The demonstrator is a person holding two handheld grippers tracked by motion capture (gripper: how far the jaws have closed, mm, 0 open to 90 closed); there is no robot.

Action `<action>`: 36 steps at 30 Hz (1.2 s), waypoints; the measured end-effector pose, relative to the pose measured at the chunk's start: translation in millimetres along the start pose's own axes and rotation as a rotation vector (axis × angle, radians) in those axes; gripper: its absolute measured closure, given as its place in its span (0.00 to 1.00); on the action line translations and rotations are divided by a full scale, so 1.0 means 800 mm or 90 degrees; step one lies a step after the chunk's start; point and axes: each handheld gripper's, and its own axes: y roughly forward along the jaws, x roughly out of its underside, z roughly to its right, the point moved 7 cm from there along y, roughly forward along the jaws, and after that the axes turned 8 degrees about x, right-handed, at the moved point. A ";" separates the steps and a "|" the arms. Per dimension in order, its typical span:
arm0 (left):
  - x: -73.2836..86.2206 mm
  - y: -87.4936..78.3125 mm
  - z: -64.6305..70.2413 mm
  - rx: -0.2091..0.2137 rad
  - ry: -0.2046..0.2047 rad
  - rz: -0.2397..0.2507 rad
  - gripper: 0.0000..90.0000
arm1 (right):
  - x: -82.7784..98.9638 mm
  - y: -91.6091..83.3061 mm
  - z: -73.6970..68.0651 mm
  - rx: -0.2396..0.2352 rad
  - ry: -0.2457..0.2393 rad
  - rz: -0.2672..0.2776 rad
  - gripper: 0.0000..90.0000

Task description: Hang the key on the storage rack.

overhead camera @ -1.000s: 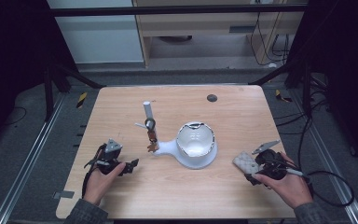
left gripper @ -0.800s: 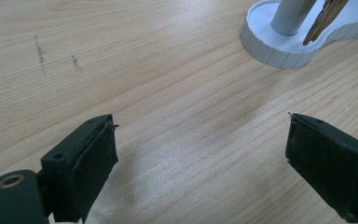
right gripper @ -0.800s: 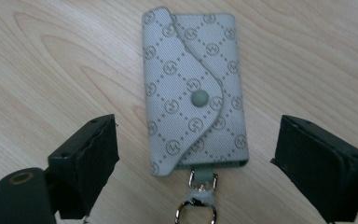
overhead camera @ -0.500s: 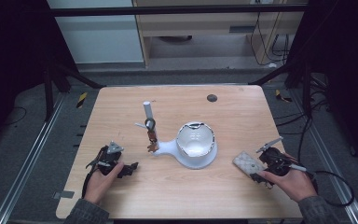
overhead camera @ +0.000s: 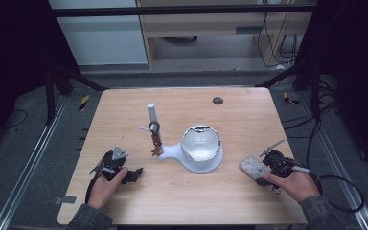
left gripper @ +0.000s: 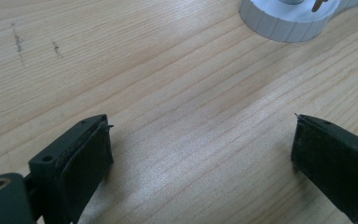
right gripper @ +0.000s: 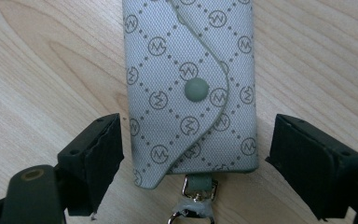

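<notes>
Now the right gripper (right gripper: 193, 158) has just been closing its jaws around the grey monogrammed fabric key pouch (right gripper: 191, 88) at lower right of the high view (long axis along the jaws, pads not yet touching), while the left gripper (left gripper: 200, 144) gapes empty.

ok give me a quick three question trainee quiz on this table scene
1. True or false: the right gripper has its pads pressed on the grey patterned snap-flap key pouch.
2. What lies between the left gripper's jaws?
3. The white round-based stand sits: A) table middle B) far left corner C) on the floor

Key: 1. false, the jaws have just been closing, with gaps either side of the pouch. 2. Bare light wooden table. 3. A
</notes>
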 end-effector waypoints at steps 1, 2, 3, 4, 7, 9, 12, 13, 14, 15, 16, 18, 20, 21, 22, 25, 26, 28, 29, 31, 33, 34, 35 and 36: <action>0.000 0.000 0.000 0.000 0.000 0.000 0.05 | 0.000 0.000 0.000 -0.001 0.002 -0.001 0.21; 0.000 0.000 0.000 0.000 0.001 0.002 0.05 | 0.001 0.001 0.001 0.000 0.001 -0.001 0.21; 0.000 0.000 0.000 0.000 0.001 0.000 0.04 | 0.001 0.001 0.000 -0.006 0.005 -0.002 0.22; 0.000 0.001 0.000 0.000 0.001 0.002 0.04 | 0.002 0.002 0.001 -0.004 0.000 -0.001 0.22; 0.000 0.001 0.000 0.001 0.002 0.001 0.04 | 0.003 0.006 0.001 -0.005 0.000 0.001 0.22; 0.000 0.001 0.000 0.001 0.002 0.000 0.04 | 0.004 0.007 0.000 -0.008 0.001 -0.001 0.23; 0.000 0.001 0.001 0.001 0.003 0.001 0.04 | 0.004 0.009 -0.001 -0.009 0.001 -0.001 0.24; 0.000 0.001 0.001 0.001 0.003 0.001 0.03 | 0.005 0.009 -0.001 -0.010 0.005 -0.002 0.24; 0.000 0.001 0.001 0.001 0.003 0.001 0.03 | 0.005 0.010 -0.001 -0.009 0.003 -0.001 0.25; 0.000 0.001 0.001 0.001 0.003 0.001 0.03 | 0.005 0.010 -0.002 -0.011 0.004 -0.002 0.25; 0.000 0.001 0.001 0.001 0.003 0.001 0.03 | 0.005 0.011 -0.001 -0.013 0.002 -0.004 0.25; 0.000 0.001 0.001 0.001 0.003 0.001 0.03 | 0.005 0.012 -0.001 -0.013 0.002 -0.003 0.25; 0.000 0.001 0.001 0.001 0.003 0.001 0.03 | 0.005 0.012 0.000 -0.012 -0.002 -0.003 0.24; 0.000 0.001 0.001 0.001 0.003 0.001 0.03 | 0.005 0.013 0.000 -0.013 -0.001 -0.002 0.25; 0.000 0.001 0.001 0.001 0.003 0.001 0.03 | 0.005 0.013 0.000 -0.013 -0.001 -0.002 0.25; 0.000 0.001 0.001 0.002 0.004 0.001 0.03 | 0.005 0.012 -0.001 -0.016 0.008 -0.003 0.25; 0.000 0.001 0.001 0.002 0.004 0.001 0.03 | 0.006 0.012 -0.001 -0.016 0.004 -0.003 0.25; 0.000 0.001 0.001 0.001 0.004 0.001 0.03 | 0.006 0.012 -0.001 -0.016 0.005 -0.001 0.28; 0.000 0.002 0.001 0.001 0.004 0.001 0.03 | 0.006 0.011 -0.001 -0.013 -0.001 0.002 0.29; 0.000 0.002 0.001 0.001 0.004 0.001 0.03 | 0.006 0.011 0.000 -0.012 -0.006 0.004 0.30; 0.000 0.001 0.001 0.001 0.004 0.001 0.03 | 0.006 0.010 0.000 -0.008 -0.011 0.006 0.31; 0.000 0.002 0.001 0.001 0.004 0.001 0.03 | 0.005 0.010 0.000 -0.007 -0.012 0.006 0.32; 0.000 0.002 0.001 0.001 0.004 0.001 0.03 | 0.005 0.009 0.000 -0.004 -0.015 0.006 0.32; 0.000 0.002 0.001 0.001 0.004 0.001 0.03 | 0.005 0.009 0.000 -0.004 -0.015 0.006 0.32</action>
